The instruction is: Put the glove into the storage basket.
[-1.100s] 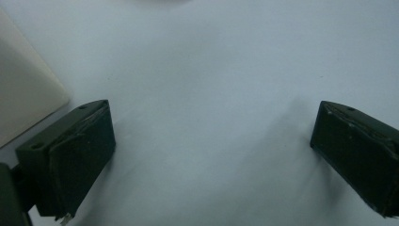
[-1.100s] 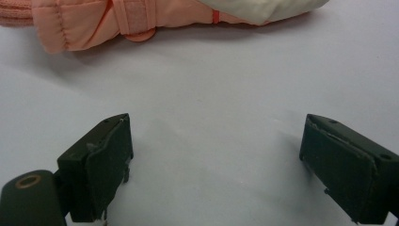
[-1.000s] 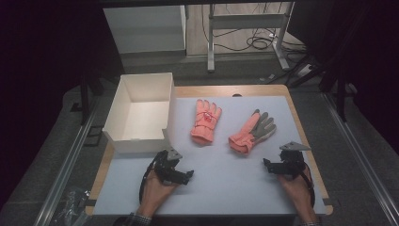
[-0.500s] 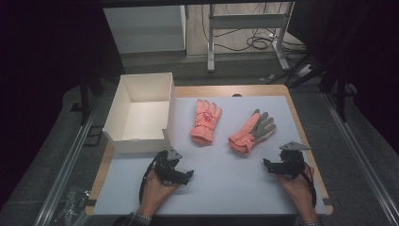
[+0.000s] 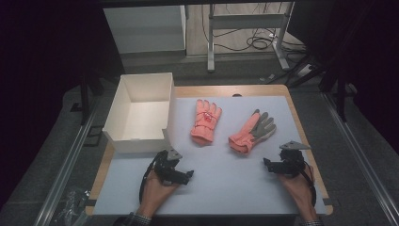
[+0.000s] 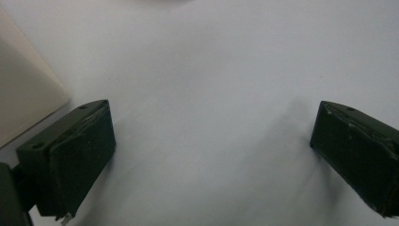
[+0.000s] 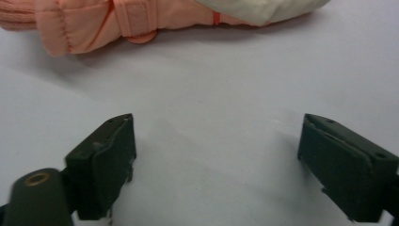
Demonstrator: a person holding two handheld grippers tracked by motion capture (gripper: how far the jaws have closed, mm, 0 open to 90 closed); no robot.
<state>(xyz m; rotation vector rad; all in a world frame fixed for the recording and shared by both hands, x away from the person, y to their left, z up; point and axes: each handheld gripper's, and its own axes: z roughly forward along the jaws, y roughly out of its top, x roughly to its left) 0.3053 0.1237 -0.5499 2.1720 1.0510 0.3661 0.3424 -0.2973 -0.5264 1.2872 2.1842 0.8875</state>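
Two salmon-pink gloves lie on the white mat. One glove [image 5: 205, 120] lies back up near the middle. The other glove [image 5: 250, 132] has its grey palm up and lies further right; its cuff and strap [image 7: 117, 19] show at the top of the right gripper view. My left gripper [image 5: 187, 177] rests low on the mat near the box, jaws wide apart with bare mat between them [image 6: 214, 117]. My right gripper [image 5: 269, 165] sits just below and to the right of the grey-palmed glove. Its jaws [image 7: 219, 125] have just been closing slightly but stand open with nothing between them.
An open white cardboard box [image 5: 136, 140] stands at the mat's left side; its corner [image 6: 23, 94] shows beside my left jaw. The wooden table edge [image 5: 301, 122] frames the mat. Desk legs and cables lie beyond the table's far side.
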